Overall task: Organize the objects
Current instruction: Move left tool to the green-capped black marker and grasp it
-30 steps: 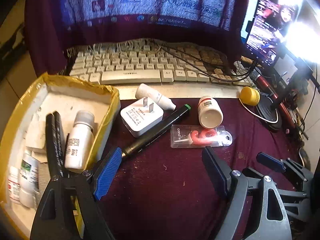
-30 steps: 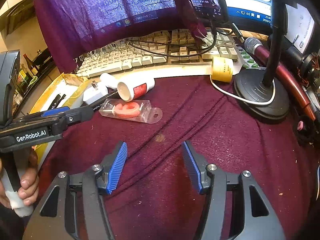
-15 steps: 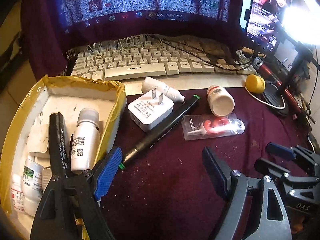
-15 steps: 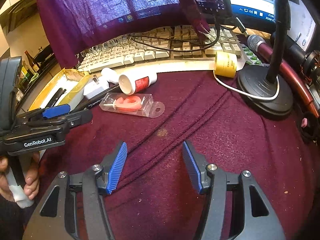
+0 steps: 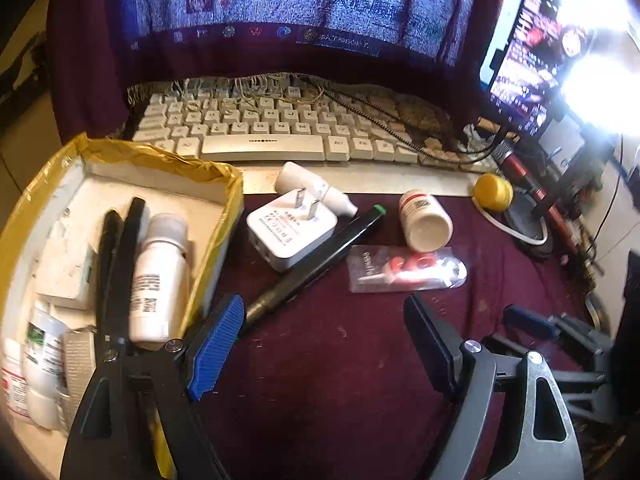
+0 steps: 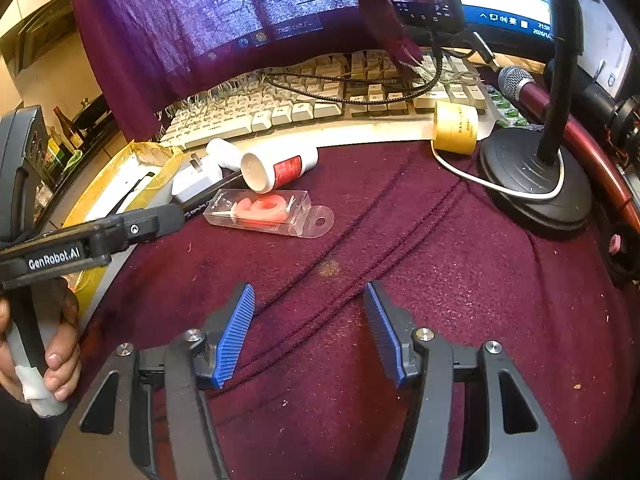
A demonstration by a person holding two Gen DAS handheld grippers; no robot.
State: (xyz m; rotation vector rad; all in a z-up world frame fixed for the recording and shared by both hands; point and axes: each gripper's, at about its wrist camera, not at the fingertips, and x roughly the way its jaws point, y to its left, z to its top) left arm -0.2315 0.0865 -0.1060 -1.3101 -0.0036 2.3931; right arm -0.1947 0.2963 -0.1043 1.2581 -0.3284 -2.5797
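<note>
Left gripper (image 5: 324, 344) open, empty; black marker (image 5: 316, 260) lies diagonally on maroon cloth (image 5: 340, 380), its near end just beside the left finger (image 5: 216, 344), next to the cardboard box (image 5: 224, 216). Right gripper (image 6: 308, 336) open, empty, over bare cloth, well short of the candle pack (image 6: 264, 212).

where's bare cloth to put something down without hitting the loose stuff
Bare cloth lies between the candle pack, the mic stand base and the open right gripper. Crowded: the charger, marker and pill bottle cluster beside the box.
</note>
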